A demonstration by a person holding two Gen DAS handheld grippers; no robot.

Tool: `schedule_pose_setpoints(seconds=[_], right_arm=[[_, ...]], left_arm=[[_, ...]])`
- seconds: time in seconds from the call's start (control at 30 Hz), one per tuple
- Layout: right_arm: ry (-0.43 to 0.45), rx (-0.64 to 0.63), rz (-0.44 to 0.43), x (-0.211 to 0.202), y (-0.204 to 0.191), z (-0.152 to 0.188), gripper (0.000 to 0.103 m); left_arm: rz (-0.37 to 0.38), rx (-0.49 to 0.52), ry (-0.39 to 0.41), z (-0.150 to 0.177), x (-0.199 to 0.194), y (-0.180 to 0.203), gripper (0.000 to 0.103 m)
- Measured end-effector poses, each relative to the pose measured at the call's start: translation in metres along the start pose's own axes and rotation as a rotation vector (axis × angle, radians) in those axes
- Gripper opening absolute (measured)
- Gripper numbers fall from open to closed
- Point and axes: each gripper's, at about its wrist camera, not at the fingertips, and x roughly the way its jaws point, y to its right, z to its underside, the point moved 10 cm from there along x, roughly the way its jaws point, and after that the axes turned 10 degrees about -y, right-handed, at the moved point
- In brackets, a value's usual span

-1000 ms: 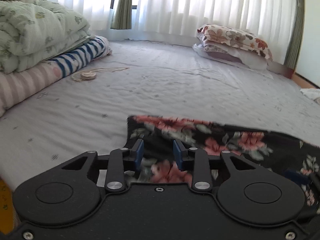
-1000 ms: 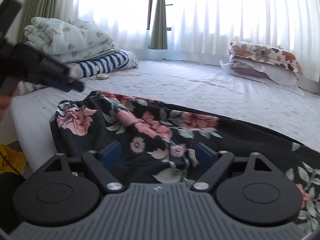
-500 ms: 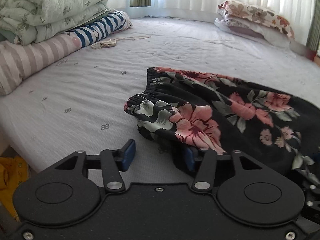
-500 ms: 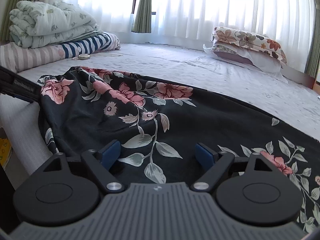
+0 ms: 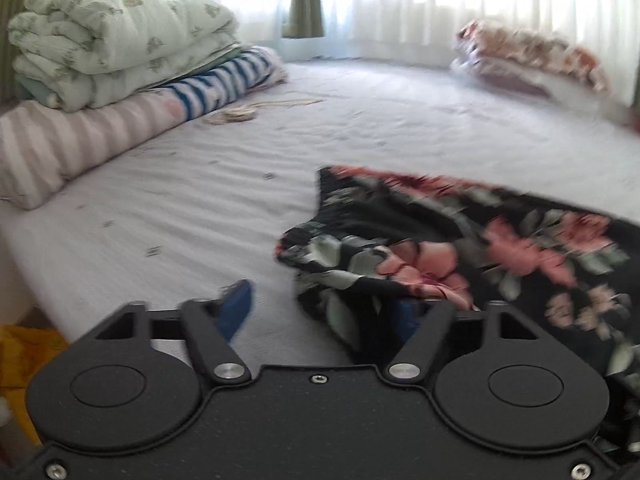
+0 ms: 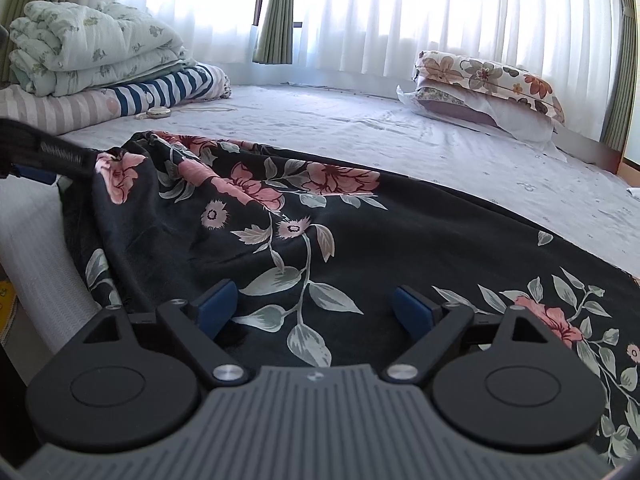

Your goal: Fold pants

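Bed (image 5: 360, 128) wide, pale sheet. Floral pants (image 6: 360, 240) spread across near edge, waistband bunched at left end. A second ago left tongs (image 5: 324, 312) sat lower over waistband, jaws narrower; now half-wide and closing, right pad under fabric fold, left pad bare, not pinching. Right tongs (image 6: 316, 308) wide, cloth between pads, as before. No containers in sight.

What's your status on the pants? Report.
Left gripper jaws closing, waistband corner between them. Right gripper open over floral pants. Bed ahead unobstructed.
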Motion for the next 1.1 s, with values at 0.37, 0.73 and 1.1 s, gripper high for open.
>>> schedule_pose_setpoints(seconds=[0.37,0.73,1.1], right_arm=[[0.003,-0.002,0.002,0.001,0.001,0.001,0.094],[0.002,0.01,-0.003,0.002,0.002,0.001,0.096],[0.003,0.014,-0.013,0.002,0.002,0.003,0.096]], left_arm=[[0.299,-0.359,-0.099,0.007,0.011,-0.025,0.038],[0.045,-0.166,0.058,-0.007,-0.002,-0.029,0.016],[-0.178,-0.161,0.164,-0.021,-0.032,-0.039,0.067]])
